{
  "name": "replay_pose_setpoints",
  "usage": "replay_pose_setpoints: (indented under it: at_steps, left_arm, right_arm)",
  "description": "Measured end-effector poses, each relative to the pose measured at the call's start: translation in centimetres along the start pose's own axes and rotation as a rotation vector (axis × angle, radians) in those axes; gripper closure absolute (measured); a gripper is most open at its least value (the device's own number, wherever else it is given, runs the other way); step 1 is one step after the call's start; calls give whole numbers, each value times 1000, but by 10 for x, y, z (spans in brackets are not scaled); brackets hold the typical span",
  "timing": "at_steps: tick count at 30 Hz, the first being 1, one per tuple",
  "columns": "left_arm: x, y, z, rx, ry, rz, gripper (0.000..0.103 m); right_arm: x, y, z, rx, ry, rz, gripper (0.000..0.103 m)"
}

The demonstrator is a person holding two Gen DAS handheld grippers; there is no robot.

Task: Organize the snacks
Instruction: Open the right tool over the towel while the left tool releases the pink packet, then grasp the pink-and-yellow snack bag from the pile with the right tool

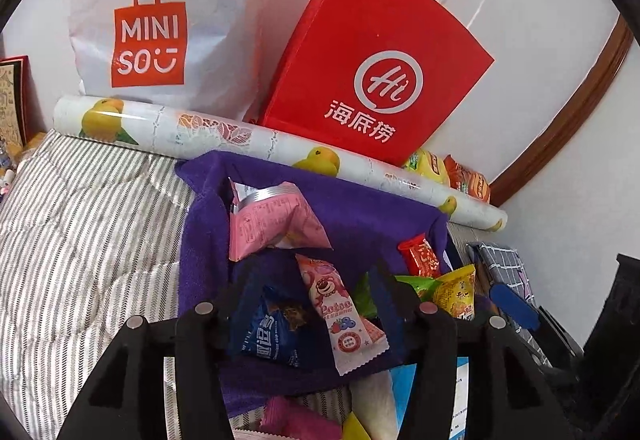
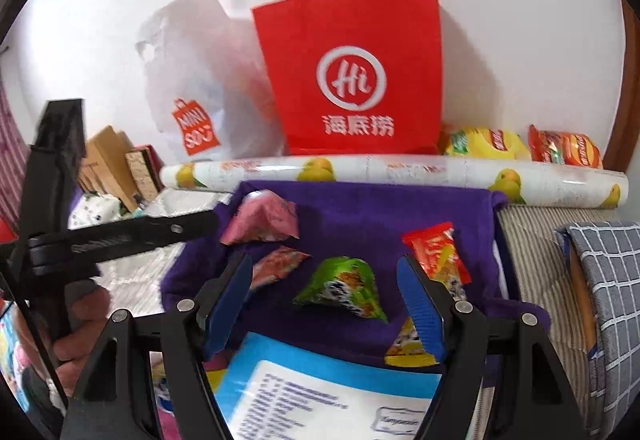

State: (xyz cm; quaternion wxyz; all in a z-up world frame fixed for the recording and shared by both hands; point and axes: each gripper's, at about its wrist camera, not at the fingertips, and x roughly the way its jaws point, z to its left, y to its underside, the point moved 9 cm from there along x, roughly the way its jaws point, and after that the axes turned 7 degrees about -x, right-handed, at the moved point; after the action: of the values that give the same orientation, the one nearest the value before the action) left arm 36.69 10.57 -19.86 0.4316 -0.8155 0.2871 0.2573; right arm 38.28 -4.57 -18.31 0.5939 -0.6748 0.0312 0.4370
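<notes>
Snacks (image 1: 344, 304) lie loose on the purple towel (image 2: 360, 208), so I judge sorting barely begun; both grippers, left (image 1: 308, 304) and right (image 2: 324, 296), stand apart, holding nothing.

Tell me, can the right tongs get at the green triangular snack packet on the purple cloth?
Probably yes: the right tongs stand open, the green triangular snack packet lies between their tips, uncovered.
</notes>
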Motion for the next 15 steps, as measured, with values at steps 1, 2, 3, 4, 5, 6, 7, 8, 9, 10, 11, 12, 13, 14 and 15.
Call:
replay_pose_setpoints:
  at_steps: [1, 2, 3, 4, 5, 6, 7, 8, 9, 10, 11, 12, 13, 14, 15]
  left_arm:
    - [-2, -1, 0, 2, -3, -7, 51]
    - [-4, -2, 2, 3, -6, -10, 51]
    - [-5, -3, 3, 0, -14, -9, 51]
    - [-6, -3, 4, -4, -16, -7, 50]
    - [-7, -4, 5, -8, -12, -4, 50]
    - [-8, -5, 7, -12, -15, 0, 49]
    - [-9, -5, 10, -18, -31, 6, 49]
    - [-11, -7, 13, -27, -36, 4, 49]
    - [-13, -8, 15, -37, -26, -3, 49]
    - [-15, -9, 18, -47, -28, -1, 49]
    - [-17, -10, 20, -54, -29, 5, 49]
    - [-20, -11, 21, -56, -22, 2, 49]
    - [-23, -13, 22, -60, -20, -2, 49]
    - [-27, -13, 25, -64, -30, -3, 49]
    - [-32, -13, 28, -63, -38, -6, 49]
  right_arm:
    - [-2, 0, 4, 7, -16, -4, 29]
    - [-6, 1, 8, 11, -40, -8, 29]
    - [-9, 3, 14, 12, -62, -10, 29]
    - [-11, 6, 20, 10, -79, -6, 29]
    - [-14, 11, 28, -3, -93, 5, 29]
    - [-16, 14, 33, -15, -97, 9, 29]
    - [-19, 18, 40, -33, -97, 13, 29]
    - [-22, 22, 45, -48, -95, 16, 29]
    - [-25, 26, 52, -63, -97, 22, 29]
    - [-28, 32, 61, -81, -105, 32, 29]
    - [-30, 36, 66, -93, -111, 40, 29]
    - [-32, 40, 73, -109, -116, 49, 29]
    - [-36, 46, 82, -134, -115, 58, 29]
    - [-38, 49, 88, -149, -114, 62, 29]
    - [-40, 52, 93, -162, -116, 65, 29]
